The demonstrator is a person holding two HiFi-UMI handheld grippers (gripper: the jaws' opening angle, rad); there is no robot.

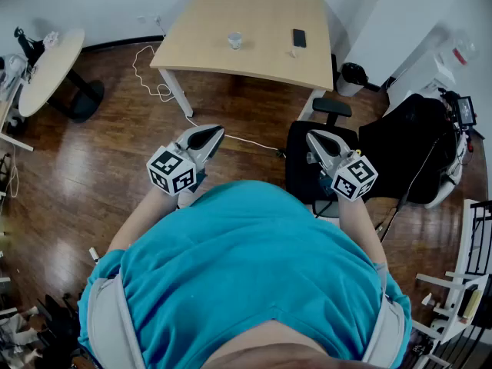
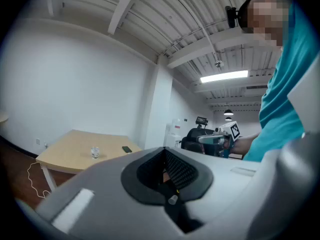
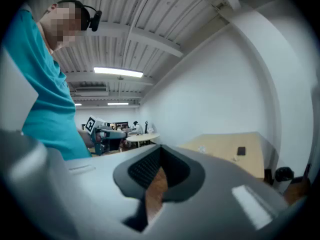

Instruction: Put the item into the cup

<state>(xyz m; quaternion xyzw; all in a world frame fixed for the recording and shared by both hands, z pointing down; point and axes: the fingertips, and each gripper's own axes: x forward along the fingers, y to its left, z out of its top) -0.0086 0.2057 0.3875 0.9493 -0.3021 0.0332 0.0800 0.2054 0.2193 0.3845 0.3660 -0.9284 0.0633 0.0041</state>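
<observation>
Both units were level in front of the torso, well short of the tabletop (image 1: 254, 10). The left hand-held gripper (image 1: 215, 133) and the right hand-held gripper (image 1: 314, 137) each had jaws pressed together, with nothing between them. The cup (image 1: 235, 41) stood far ahead of the left hand-held gripper. A small pale item (image 1: 292, 52), just beside a phone (image 1: 299, 38), lay far ahead of the right hand-held gripper, the nearer unit. Its long axis could not be resolved.

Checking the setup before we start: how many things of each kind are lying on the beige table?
Clear cup: 1
Black phone: 1
Small white item: 1
Total: 3
</observation>
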